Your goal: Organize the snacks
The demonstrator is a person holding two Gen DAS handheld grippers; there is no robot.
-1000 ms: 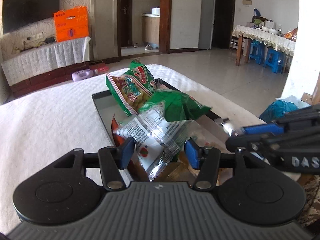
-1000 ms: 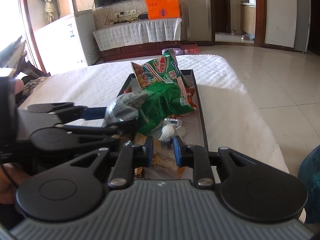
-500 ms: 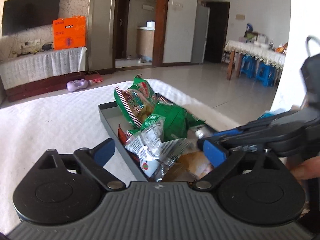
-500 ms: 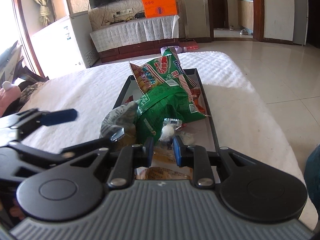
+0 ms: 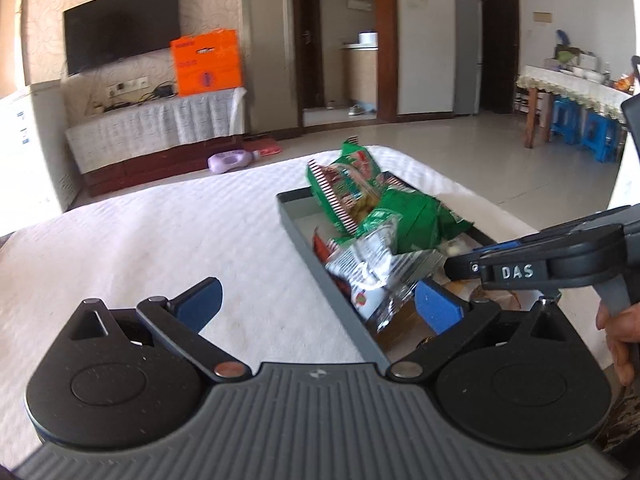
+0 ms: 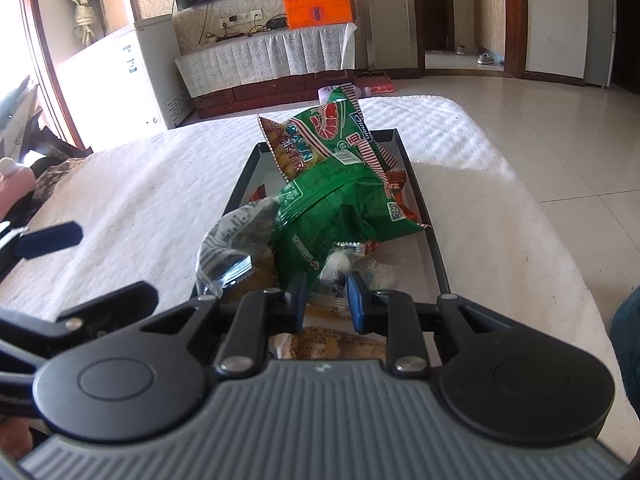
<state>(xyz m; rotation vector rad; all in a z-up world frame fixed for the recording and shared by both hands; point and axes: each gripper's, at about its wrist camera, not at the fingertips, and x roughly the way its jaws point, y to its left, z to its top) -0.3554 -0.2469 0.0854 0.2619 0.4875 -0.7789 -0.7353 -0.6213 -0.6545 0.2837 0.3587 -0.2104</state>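
Observation:
A grey tray (image 5: pixel 304 236) (image 6: pixel 424 208) on the white cloth holds several snack packs: a prawn cracker bag (image 6: pixel 320 136) (image 5: pixel 344 188), a green pack (image 6: pixel 340 208) (image 5: pixel 416 220) and a clear printed pack (image 5: pixel 372 268) (image 6: pixel 228 240). My left gripper (image 5: pixel 316 304) is open and empty, astride the tray's near left wall. My right gripper (image 6: pixel 327 300) is nearly shut over the tray's near end, with a small wrapped candy (image 6: pixel 340 264) just ahead of its tips; whether it grips anything I cannot tell.
The white-covered table (image 5: pixel 160 240) spreads left of the tray. A brown pack (image 6: pixel 336 346) lies under my right gripper. The right gripper's body (image 5: pixel 560 264) crosses the left wrist view. A TV stand (image 6: pixel 264 60) and tiled floor lie beyond.
My left gripper let go of the clear printed pack, opened wide and drew back to the left. The pack now lies in the tray. My right gripper stayed nearly shut.

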